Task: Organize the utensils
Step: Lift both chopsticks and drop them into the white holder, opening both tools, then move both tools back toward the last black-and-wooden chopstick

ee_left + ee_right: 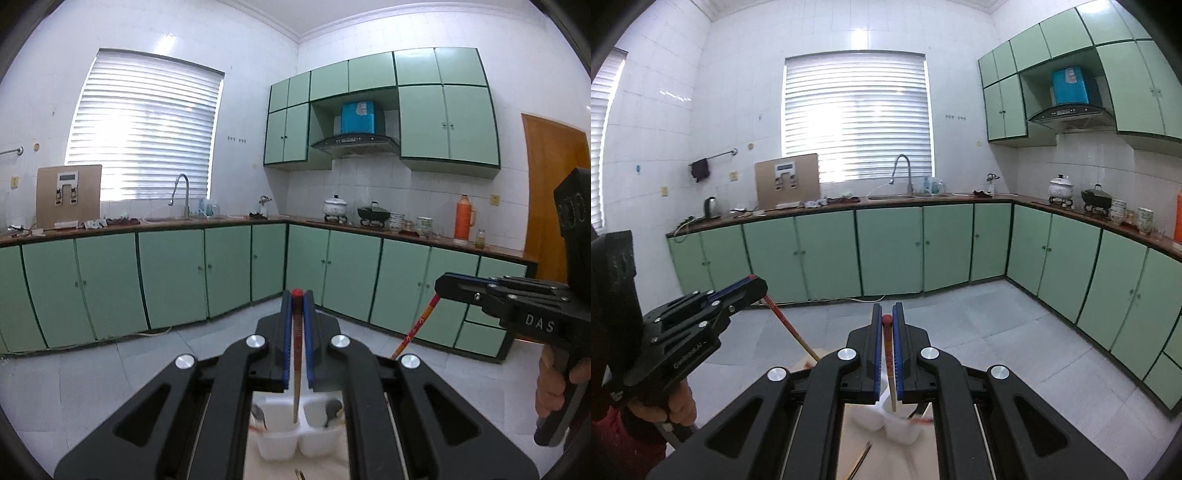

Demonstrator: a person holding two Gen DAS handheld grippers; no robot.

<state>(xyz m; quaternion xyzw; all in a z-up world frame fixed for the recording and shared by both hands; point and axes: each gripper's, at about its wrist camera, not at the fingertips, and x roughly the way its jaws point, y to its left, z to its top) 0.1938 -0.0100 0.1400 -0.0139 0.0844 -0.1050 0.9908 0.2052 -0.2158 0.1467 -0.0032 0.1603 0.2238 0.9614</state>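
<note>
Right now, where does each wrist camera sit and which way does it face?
Left wrist: on the left claw, facing the kitchen corner and stove hood; it grips a chopstick above the white holder; the right claw and hand show at right.
Right wrist: on the right claw, facing the window and sink; it grips another chopstick; the left claw shows at left.
Shared: holder, faucet, green cabinets, each other's claw.
</note>
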